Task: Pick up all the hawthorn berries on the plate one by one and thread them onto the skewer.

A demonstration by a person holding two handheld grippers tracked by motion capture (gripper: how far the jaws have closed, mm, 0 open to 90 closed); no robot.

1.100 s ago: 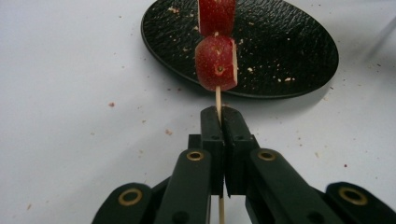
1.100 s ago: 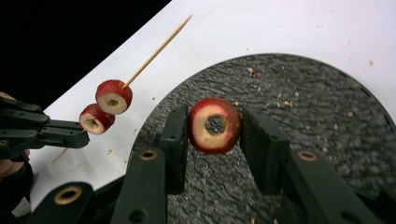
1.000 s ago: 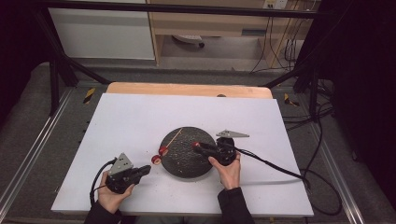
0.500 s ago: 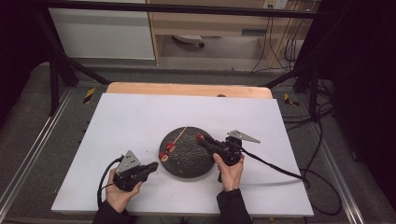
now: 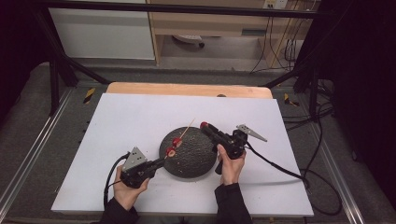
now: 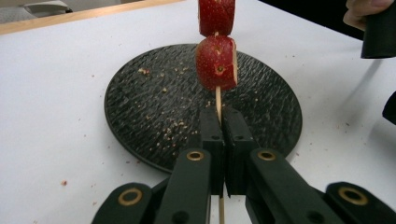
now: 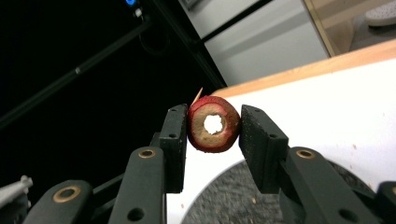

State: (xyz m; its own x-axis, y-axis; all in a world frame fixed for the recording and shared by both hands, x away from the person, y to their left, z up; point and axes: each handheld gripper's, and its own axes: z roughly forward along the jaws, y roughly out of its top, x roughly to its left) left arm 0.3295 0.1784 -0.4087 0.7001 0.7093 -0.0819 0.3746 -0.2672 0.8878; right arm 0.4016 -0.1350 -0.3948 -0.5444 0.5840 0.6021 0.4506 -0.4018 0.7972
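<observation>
Threading fruit now: left gripper [image 6: 223, 135] clamps the wooden skewer [image 6: 217, 100], two strawberry pieces [image 6: 216, 63] already on, above the black plate [image 6: 140, 116]. Right gripper [image 7: 212, 128] pinches a cored strawberry slice [image 7: 213, 124]; next, line its hole up with the skewer tip.
</observation>
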